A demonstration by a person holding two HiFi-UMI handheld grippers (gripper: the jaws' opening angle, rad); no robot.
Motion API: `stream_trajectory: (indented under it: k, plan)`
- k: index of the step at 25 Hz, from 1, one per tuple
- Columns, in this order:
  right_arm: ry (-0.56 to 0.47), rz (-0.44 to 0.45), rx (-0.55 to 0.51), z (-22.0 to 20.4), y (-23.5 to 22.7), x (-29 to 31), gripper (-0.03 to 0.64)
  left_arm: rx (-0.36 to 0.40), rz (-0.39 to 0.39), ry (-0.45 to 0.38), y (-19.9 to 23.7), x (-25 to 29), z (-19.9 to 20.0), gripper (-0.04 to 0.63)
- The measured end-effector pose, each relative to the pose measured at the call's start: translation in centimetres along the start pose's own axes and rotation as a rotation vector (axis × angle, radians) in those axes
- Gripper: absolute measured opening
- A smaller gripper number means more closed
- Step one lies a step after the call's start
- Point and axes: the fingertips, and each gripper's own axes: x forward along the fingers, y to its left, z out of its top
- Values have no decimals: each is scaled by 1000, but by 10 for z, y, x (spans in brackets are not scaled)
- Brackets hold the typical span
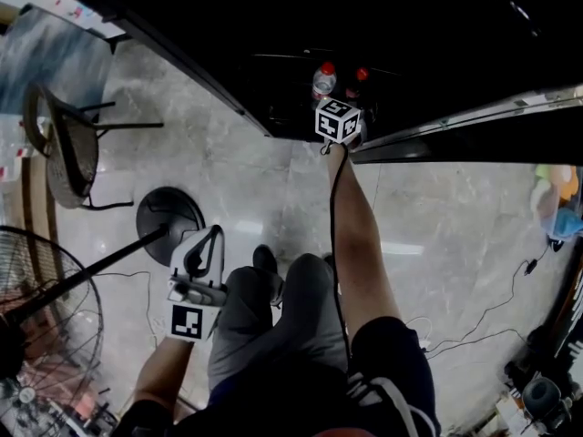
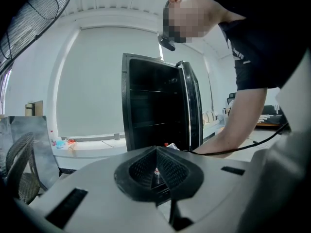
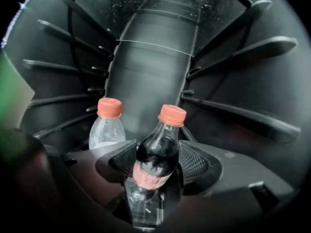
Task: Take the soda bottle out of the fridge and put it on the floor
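The soda bottle [image 3: 158,154], dark cola with a red cap and red label, stands a little tilted on a shelf inside the black fridge [image 2: 146,106]. My right gripper [image 3: 158,163] is open around it. A ribbed pad [image 3: 124,159] lies close on each side of the bottle's body, and I cannot tell whether they touch it. A clear bottle [image 3: 107,130] with a red cap stands just left of it. In the head view the right gripper [image 1: 349,103] reaches into the dark fridge, where both caps show, the soda bottle [image 1: 362,74] on the right. My left gripper [image 1: 216,233] hangs shut and empty over the floor.
The fridge door [image 1: 474,121] stands open to the right of my arm. On the grey tiled floor [image 1: 273,189] are a chair [image 1: 64,153] at the left, a round black stand base [image 1: 168,212], a fan cage [image 1: 46,335] and loose cables [image 1: 474,326].
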Motion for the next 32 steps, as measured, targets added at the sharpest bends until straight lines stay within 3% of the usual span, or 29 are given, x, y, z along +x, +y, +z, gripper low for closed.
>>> stream_trajectory:
  k: [12,21,32]
  plan:
    - [-10,41,28,2,-1,-6,273,-2,9,-5,-1,-8,-10,23]
    - [-22,113,148,-4,-2,-21,270,1,6,-7,-4,-10,-6,23]
    - [-78,225,78,-3,6,-58,270,0,3,-14,-4,-4,-6,23]
